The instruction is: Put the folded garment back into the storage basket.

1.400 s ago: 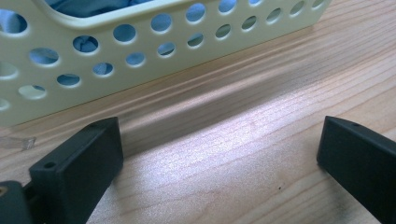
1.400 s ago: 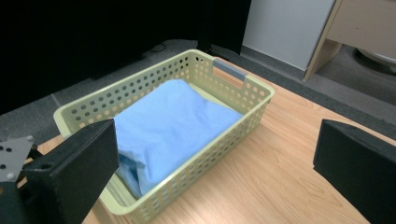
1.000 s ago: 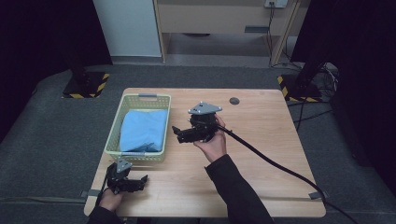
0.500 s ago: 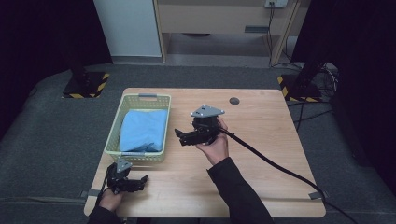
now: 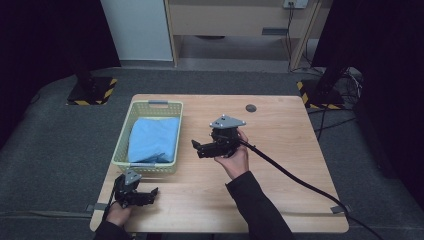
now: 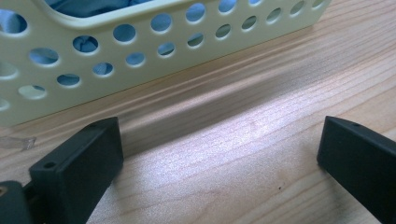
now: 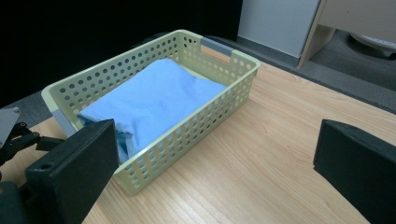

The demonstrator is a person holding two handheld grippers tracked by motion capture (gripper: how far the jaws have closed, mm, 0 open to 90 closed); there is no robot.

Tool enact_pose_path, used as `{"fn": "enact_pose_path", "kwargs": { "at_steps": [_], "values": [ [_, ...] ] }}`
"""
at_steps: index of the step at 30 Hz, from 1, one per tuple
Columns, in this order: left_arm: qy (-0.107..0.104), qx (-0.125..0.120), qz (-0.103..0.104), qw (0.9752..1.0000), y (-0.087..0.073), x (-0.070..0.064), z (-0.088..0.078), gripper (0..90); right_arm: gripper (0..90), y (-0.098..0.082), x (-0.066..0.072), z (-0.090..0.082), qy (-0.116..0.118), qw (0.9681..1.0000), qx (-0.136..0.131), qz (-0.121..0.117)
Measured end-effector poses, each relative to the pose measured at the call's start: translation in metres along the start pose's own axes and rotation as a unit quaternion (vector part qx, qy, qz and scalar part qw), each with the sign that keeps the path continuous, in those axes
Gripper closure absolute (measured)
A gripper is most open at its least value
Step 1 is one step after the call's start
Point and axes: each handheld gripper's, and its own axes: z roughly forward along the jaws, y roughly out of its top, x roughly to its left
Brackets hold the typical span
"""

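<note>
Spanning most of the high view, the wooden bench carries everything. Next in size: pale yellow perforated basket on the bench's left half, long side running front to back, w/ a grey handle at the far end. Folded blue cloth lies inside it, filling most of the floor; in the right gripper view the cloth sits below the rim, bunched toward the near end.

Right tongs are held above the bench centre, just right of the basket, pointing toward it, not touching it. Jaws stand wide apart, nothing between them; same in the right gripper view, where the right tongs look over the basket. Black cable trails from them to the bench's front right.

Left tongs rest low at the front left corner of the bench, just in front of the basket's near wall. Left gripper view: left tongs w/ jaws spread wide over bare wood, holding nothing; basket wall near but apart, blue showing thru the holes.

Smallest: dark round disc near the far edge, well apart from both tongs.
</note>
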Motion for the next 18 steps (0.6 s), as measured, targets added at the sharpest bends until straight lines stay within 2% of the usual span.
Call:
{"fn": "enact_pose_path", "kwargs": {
  "at_steps": [18],
  "values": [
    [0.000,0.000,0.000,1.0000,0.000,0.000,0.000,0.0,0.3,-0.020,-0.008,-0.016,-0.011,0.9999,0.005,0.009]
  ]
}}
